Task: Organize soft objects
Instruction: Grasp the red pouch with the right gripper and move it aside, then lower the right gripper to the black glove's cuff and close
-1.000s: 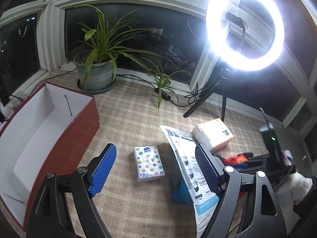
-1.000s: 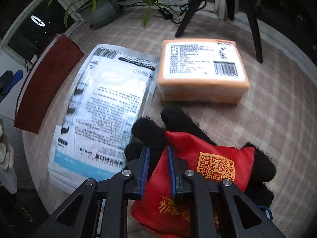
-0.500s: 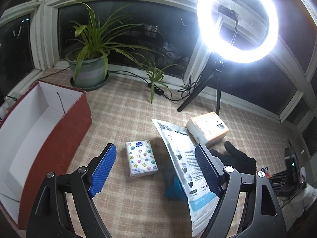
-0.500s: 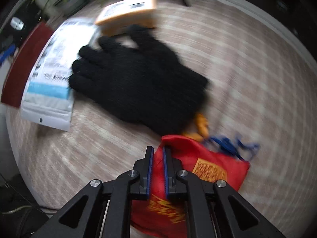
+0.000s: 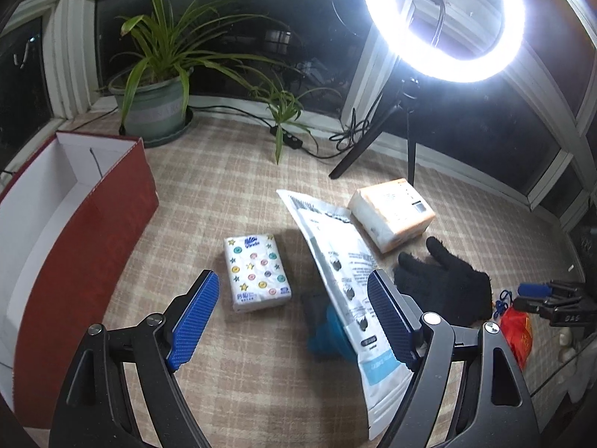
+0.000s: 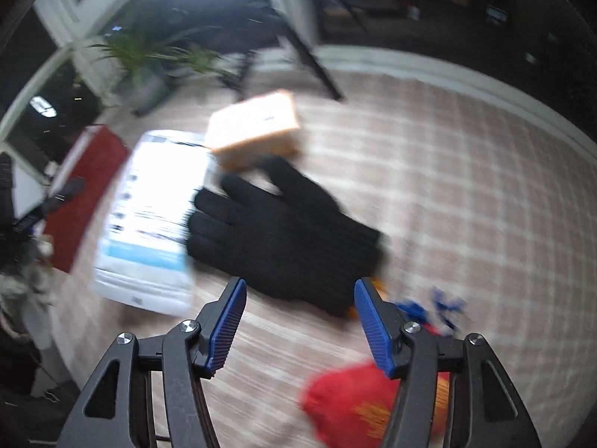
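My left gripper (image 5: 289, 321) is open and empty above the checked cloth, just short of a patterned white tissue pack (image 5: 256, 273). A long white plastic packet (image 5: 347, 283) lies to its right over a blue object (image 5: 328, 332). An orange tissue pack (image 5: 391, 214) and a black glove (image 5: 444, 283) lie further right. My right gripper (image 6: 300, 323) is open and empty, just short of the black glove (image 6: 283, 235). A red pouch (image 6: 354, 407) lies under its right finger and also shows in the left wrist view (image 5: 516, 332). The right wrist view is blurred.
An open red box (image 5: 74, 231) with a white inside stands at the left. A potted plant (image 5: 155, 108), a ring light (image 5: 444, 18) on a tripod and cables stand along the window at the back. The table edge runs near the red pouch.
My right gripper has dragged the red pouch off the black glove toward the table edge, let it go and opened. The left gripper has stayed open and shifted a little.
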A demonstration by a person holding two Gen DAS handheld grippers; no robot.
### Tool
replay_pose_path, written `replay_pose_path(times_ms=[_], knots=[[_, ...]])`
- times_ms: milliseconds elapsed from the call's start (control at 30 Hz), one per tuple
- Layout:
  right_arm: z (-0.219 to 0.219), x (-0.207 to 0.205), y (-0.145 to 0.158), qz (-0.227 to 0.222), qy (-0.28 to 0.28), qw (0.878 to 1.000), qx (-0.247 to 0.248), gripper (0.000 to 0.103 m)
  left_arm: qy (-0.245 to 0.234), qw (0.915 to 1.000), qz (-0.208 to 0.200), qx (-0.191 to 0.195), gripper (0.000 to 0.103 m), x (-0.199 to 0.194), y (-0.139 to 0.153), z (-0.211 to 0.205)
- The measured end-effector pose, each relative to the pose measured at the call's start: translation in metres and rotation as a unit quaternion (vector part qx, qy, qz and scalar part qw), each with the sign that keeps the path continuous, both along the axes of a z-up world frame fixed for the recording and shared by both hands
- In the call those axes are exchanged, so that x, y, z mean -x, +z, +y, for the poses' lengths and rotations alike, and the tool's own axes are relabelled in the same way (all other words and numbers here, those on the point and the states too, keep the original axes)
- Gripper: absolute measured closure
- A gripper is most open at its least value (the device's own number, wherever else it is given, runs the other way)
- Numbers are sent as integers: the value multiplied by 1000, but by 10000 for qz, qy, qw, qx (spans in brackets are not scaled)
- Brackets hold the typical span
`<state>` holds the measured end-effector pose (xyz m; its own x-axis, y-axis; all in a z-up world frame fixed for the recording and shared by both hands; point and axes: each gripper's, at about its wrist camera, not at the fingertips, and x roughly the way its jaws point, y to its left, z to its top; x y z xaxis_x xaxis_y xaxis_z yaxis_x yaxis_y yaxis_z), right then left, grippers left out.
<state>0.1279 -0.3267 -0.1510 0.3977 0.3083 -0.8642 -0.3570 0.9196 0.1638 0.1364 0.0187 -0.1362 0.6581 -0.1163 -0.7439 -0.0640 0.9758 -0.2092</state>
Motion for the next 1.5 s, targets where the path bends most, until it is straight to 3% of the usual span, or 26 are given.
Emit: replay_pose_path(times_ms=[100,233,333,533,700,967,1267,1500], knots=[[25,-7,-2,-170,55,9994,-293,39,-32,10000,70,52,22,4,-3,0],[47,-24,-11,-44,-107,9965,-832,39,-109,9998,166,48,22,4,-9,-7],[54,-36,-16,9,-94,9974,-719,39,-181,9996,178,100,22,4,-8,-14],[28,-67,-25,70,-200,9994,-279,39,-650,9978,94,26,22,1,-2,-53],[2,-83,-38,318,-301,9990,-72,39,-1052,9941,269,55,22,-20,-6,-87],[-46,-85,-54,811,-811,9909,-701,39,-1425,9876,641,-151,22,-60,-19,-121],[-59,-79,-66,1140,-858,9809,-1320,39,-1566,9809,1156,-70,22,-88,-38,-131],[-53,-81,-68,1268,-744,9788,-1426,53,-1525,9780,1419,-105,22,-106,-52,-131]])
